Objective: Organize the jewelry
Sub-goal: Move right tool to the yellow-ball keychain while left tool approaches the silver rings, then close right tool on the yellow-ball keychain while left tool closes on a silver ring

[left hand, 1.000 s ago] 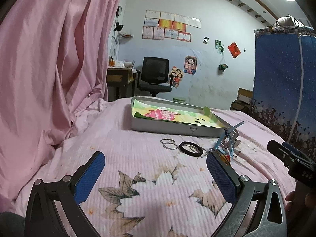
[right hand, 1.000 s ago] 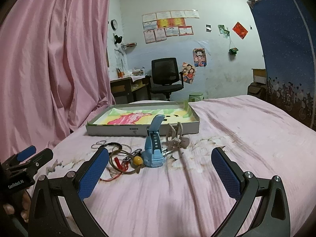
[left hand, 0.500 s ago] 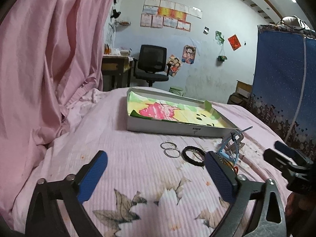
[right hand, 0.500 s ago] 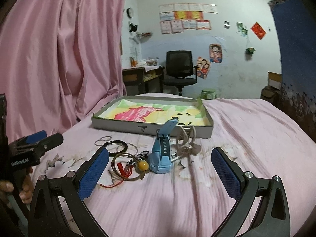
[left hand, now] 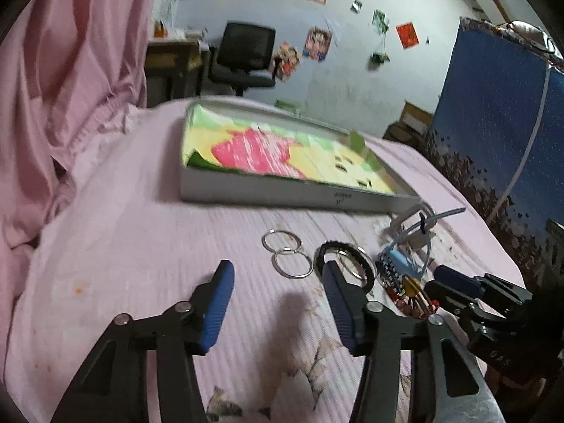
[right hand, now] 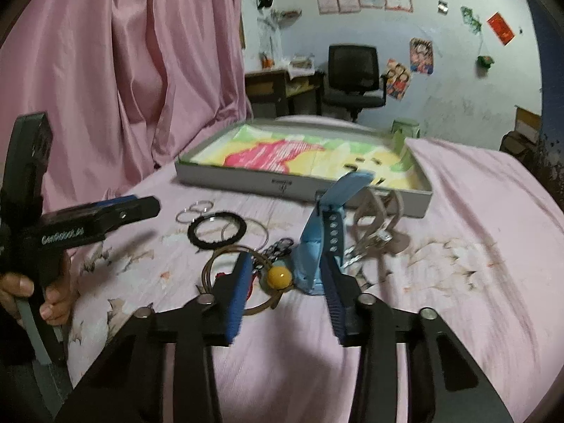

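Observation:
Jewelry lies loose on the pink bedsheet in front of a shallow grey tray [left hand: 282, 195] [right hand: 246, 180] with a colourful lining. My left gripper [left hand: 276, 271] hovers just short of two silver rings [left hand: 292, 263]; its jaws are closing with nothing between them. A black ring [left hand: 343, 264] lies off its right finger. My right gripper [right hand: 285, 264] is closing around a yellow bead [right hand: 279, 276] on a brown bangle [right hand: 218, 264], with the blue watch [right hand: 317, 243] against its right finger; the pads do not press on either. A beige hair claw [right hand: 377, 218] stands behind.
A pink curtain [left hand: 63, 70] hangs along the left of the bed. A blue fabric wardrobe [left hand: 500, 123] stands at the right. An office chair [right hand: 352, 77] and a desk are at the back wall. A hand [right hand: 21, 289] grips the left gripper's handle.
Both grippers moved forward and tipped down toward the jewelry pile. Their jaws went from wide open to much narrower.

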Motion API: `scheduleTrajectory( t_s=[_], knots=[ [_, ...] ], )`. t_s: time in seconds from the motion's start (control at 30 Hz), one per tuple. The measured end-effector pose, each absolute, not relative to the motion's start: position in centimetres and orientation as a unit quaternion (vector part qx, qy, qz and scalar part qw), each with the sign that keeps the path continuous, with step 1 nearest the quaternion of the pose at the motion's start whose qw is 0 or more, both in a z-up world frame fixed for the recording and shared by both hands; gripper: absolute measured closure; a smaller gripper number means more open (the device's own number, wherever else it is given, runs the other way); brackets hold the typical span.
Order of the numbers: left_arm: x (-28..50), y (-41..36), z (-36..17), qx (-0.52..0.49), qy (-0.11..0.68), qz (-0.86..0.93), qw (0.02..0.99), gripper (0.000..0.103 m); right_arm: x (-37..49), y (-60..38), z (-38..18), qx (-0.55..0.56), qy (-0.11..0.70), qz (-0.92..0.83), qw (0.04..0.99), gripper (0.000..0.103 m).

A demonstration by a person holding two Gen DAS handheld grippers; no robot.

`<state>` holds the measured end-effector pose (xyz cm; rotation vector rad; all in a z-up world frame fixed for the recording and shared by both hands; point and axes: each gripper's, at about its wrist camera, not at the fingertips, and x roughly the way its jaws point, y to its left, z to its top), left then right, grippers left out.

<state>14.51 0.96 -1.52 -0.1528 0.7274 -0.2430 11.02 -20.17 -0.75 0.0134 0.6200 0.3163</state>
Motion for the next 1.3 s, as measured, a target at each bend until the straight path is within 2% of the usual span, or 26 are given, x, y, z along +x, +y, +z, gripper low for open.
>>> scheduleTrajectory(
  t_s=[0.1,0.37,0.5,0.73,1.07,1.3],
  knots=[
    [15.3,0.9,-1.8,-0.07,0.37,-0.125,0.918,0.057,11.9,-19.6,-1.5,0.001,0.327,0.161,0.931,0.079],
    [16.7,-0.6,-2.2,-0.034,0.389,-0.139,0.91,0.058,13.6,-19.1,-2.9,0.007,0.369,0.176,0.912,0.079],
    [17.4,-1.0,-2.4,-0.023,0.397,-0.139,0.907,0.067,14.0,-19.0,-3.2,0.013,0.376,0.18,0.909,0.079],
    [17.5,-2.0,-2.7,0.015,0.408,-0.142,0.902,0.075,14.6,-18.9,-3.7,0.016,0.386,0.183,0.904,0.08],
    [15.2,-1.2,-2.0,-0.001,0.363,-0.148,0.92,0.075,14.3,-18.8,-3.9,0.017,0.38,0.182,0.907,0.083],
    [13.6,-1.0,-0.7,0.002,0.314,-0.145,0.938,0.076,12.4,-19.3,-2.5,0.021,0.329,0.176,0.927,0.083]
  ],
)
